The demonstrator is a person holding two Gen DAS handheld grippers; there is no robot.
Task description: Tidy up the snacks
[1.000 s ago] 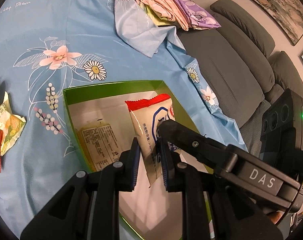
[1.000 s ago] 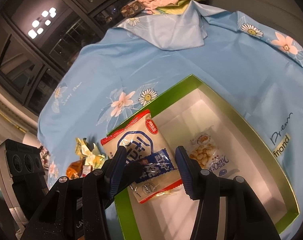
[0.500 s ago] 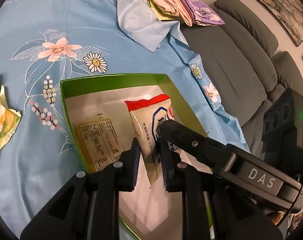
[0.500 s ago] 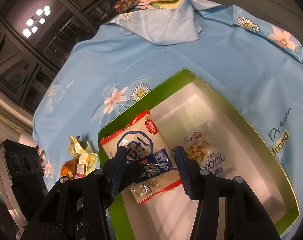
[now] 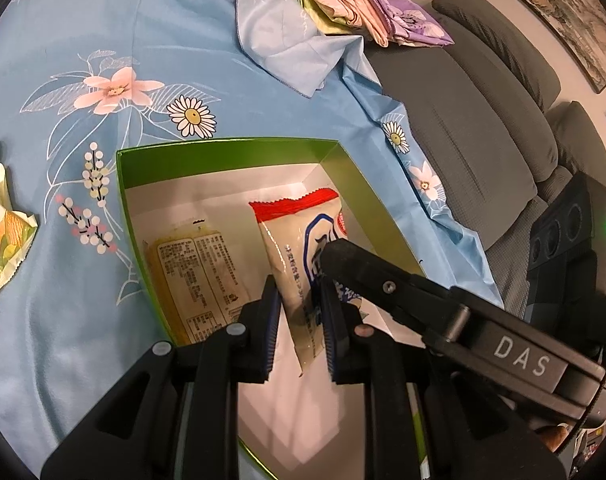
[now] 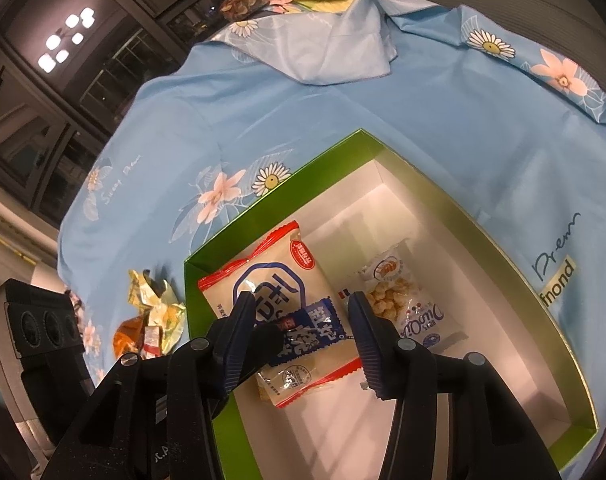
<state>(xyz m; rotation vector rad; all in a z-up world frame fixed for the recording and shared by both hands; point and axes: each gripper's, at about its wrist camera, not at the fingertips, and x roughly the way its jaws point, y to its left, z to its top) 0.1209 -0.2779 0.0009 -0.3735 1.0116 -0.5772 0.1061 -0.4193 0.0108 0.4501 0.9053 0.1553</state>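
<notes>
A white snack packet (image 5: 295,240) with red crimped ends stands tilted inside the green box (image 5: 223,152). My left gripper (image 5: 299,292) is shut on its lower part. In the right wrist view the same packet (image 6: 279,264) carries a blue band with white characters. My right gripper (image 6: 299,308) is open and straddles it, pads close to its sides. One finger of the right gripper (image 5: 363,268) lies against the packet's face in the left wrist view. A yellow packet (image 5: 191,276) and a clear puff-snack packet (image 6: 399,300) lie on the box floor.
The green box (image 6: 271,200) sits on a blue flowered cloth (image 5: 103,40). Loose crumpled wrappers (image 5: 7,252) (image 6: 155,312) lie on the cloth left of the box. Folded fabrics (image 5: 343,4) are stacked at the far edge, and a grey sofa (image 5: 483,120) stands to the right.
The right gripper's jaws have narrowed slightly around the packet. The left gripper keeps its hold, and both views have barely shifted.
</notes>
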